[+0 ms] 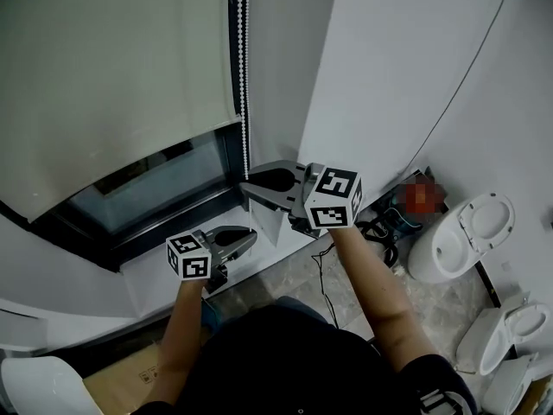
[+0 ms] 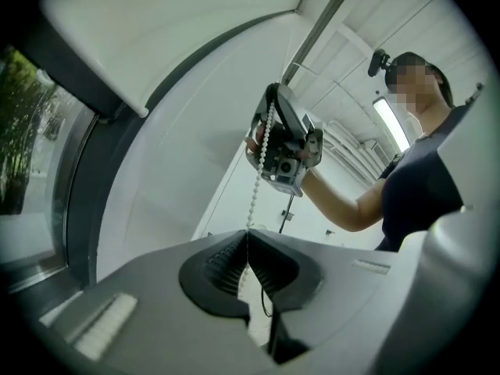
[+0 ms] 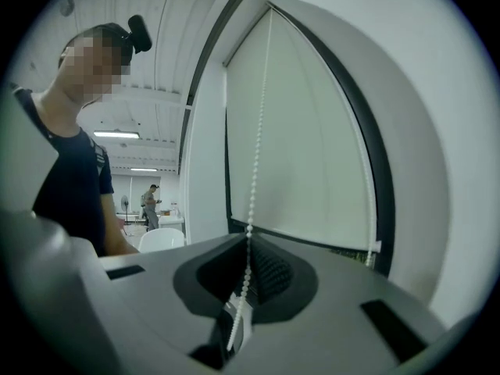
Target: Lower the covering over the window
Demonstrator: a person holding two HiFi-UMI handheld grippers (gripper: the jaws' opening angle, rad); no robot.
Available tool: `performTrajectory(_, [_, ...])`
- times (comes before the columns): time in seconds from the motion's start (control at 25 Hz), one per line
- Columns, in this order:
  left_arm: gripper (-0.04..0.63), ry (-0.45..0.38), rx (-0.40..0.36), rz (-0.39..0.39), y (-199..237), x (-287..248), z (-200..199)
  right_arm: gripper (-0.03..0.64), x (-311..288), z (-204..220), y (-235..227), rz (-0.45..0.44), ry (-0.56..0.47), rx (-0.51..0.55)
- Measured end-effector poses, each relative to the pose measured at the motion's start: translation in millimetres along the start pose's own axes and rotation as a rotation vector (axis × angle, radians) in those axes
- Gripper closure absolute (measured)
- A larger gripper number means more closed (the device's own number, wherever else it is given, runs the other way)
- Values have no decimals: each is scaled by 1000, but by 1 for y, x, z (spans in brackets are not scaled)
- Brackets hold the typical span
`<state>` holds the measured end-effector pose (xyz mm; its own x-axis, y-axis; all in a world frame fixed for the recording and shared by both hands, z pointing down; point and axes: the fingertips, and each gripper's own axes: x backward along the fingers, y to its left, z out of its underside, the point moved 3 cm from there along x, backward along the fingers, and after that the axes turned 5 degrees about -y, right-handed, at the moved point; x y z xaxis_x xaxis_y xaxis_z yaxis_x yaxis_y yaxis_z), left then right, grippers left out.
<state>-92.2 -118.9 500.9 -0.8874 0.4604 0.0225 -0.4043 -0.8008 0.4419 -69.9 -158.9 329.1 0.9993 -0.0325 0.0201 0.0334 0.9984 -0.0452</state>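
The right tongs (image 1: 244, 184) are pinching shut on the bead chain (image 1: 243, 76), just above the left tongs (image 1: 251, 235), which are also clamping it. The blind (image 1: 112, 59) is covering most of the window (image 1: 155, 184); 1 low strip is remaining bare.

White toilet (image 1: 458, 242) — black cables (image 1: 381, 231) tangled just beside.

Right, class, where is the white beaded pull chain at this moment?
In the head view the white beaded pull chain hangs right of the cream roller blind, clamped lower down by the right gripper above the left gripper.
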Motion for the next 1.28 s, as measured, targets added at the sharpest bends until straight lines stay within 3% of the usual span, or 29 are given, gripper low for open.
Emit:
performTrajectory(0.16, [580,-24,29,0,3,-3,16,595,5,16,-5,0,9,-35])
performTrajectory(0.52, [580,43,73,-49,2,-5,58,595,7,61,-5,-21,119,-53])
performTrajectory(0.88, [578,6,112,-142,10,7,74,595,7,80,-7,-64,101,-126])
performTrajectory(0.96, [565,6,89,-159,12,10,67,595,8,79,-7,-74,91,-125])
performTrajectory(1.04, [469,-15,58,-184,16,16,53,595,8,79,-7,-81,83,-123])
performTrajectory(1.28, [460,-203,-117,-170,-4,34,-49,595,9,81,-7,-100,74,-113])
